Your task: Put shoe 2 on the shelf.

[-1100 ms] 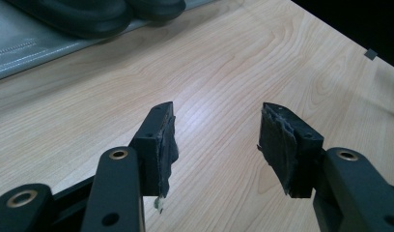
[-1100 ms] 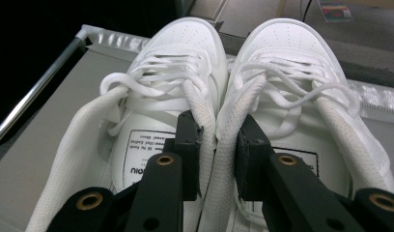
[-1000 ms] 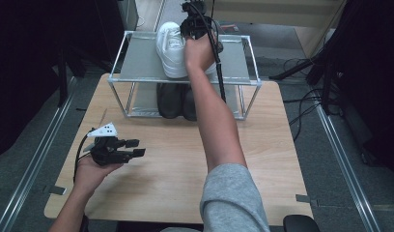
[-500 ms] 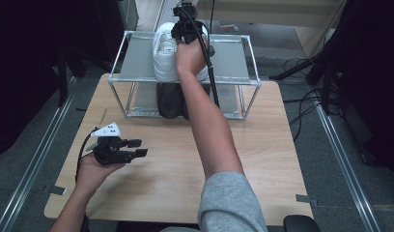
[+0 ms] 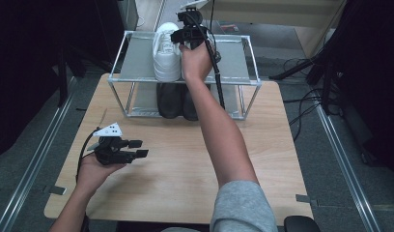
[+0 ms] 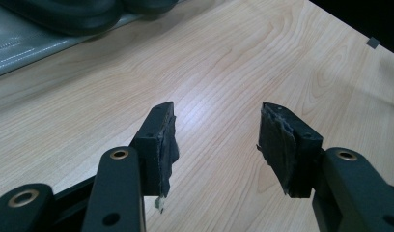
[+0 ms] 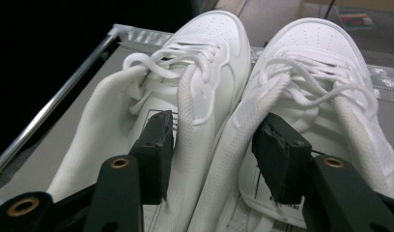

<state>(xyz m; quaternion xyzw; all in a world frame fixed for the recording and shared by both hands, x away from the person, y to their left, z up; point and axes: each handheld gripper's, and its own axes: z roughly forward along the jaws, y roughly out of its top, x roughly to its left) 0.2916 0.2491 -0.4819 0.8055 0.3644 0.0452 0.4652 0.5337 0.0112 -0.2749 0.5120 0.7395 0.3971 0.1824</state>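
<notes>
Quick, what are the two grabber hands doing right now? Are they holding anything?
Left gripper: open, holding nothing, above the wooden table.
Right gripper: jaws just opened; one in each white shoe, gripping neither, on the rack's top shelf.

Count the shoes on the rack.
4. Two white shoes sit side by side on the top shelf; two black shoes sit on the lower shelf, partly hidden, so others may be concealed.

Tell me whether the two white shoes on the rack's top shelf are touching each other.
Touching. In the right gripper view the left white shoe and the right white shoe press together along their inner collars, no gap between them.
</notes>
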